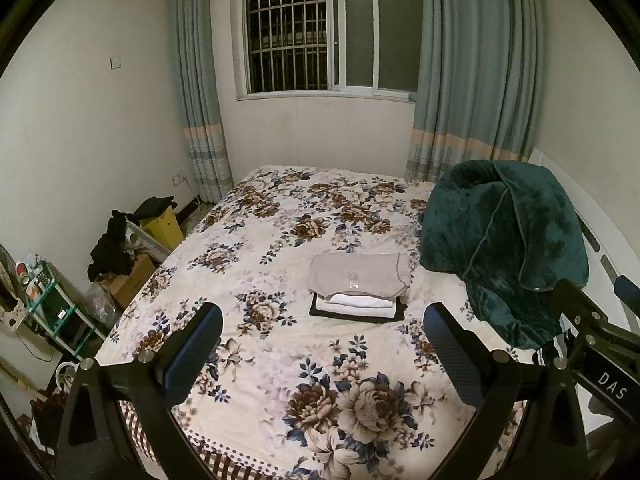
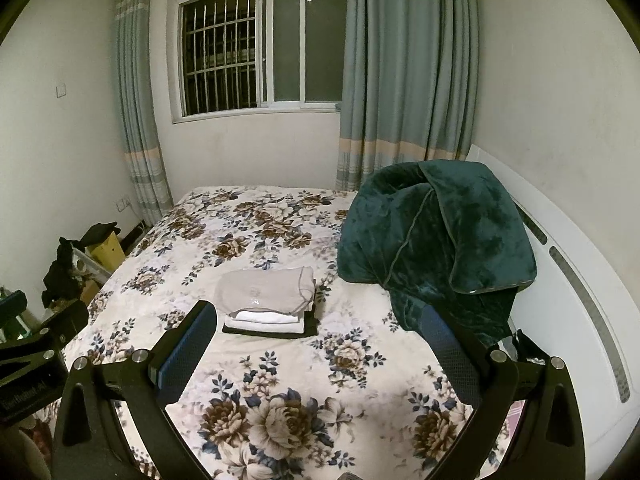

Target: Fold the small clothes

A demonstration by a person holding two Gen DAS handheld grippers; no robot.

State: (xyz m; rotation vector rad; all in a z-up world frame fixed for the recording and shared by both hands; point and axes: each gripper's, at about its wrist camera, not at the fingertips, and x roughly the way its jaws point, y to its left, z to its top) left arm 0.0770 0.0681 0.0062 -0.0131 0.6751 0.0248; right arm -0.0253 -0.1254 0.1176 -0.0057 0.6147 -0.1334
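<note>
Clothes (image 1: 358, 286) sit in a neat folded stack on the bed (image 1: 256, 264): grey piece on top, white under it, black at the bottom, just left of the green blanket (image 1: 504, 248). Left gripper (image 1: 322, 354) and right gripper (image 2: 320, 352) both hover short of the stack, jaws spread wide, holding nothing. The risk, I judge, is a finger catching the grey edge and dragging the top layer askew (soft cloth slides easily), or the right gripper snagging the blanket beside the stack and pulling it over the pile
</note>
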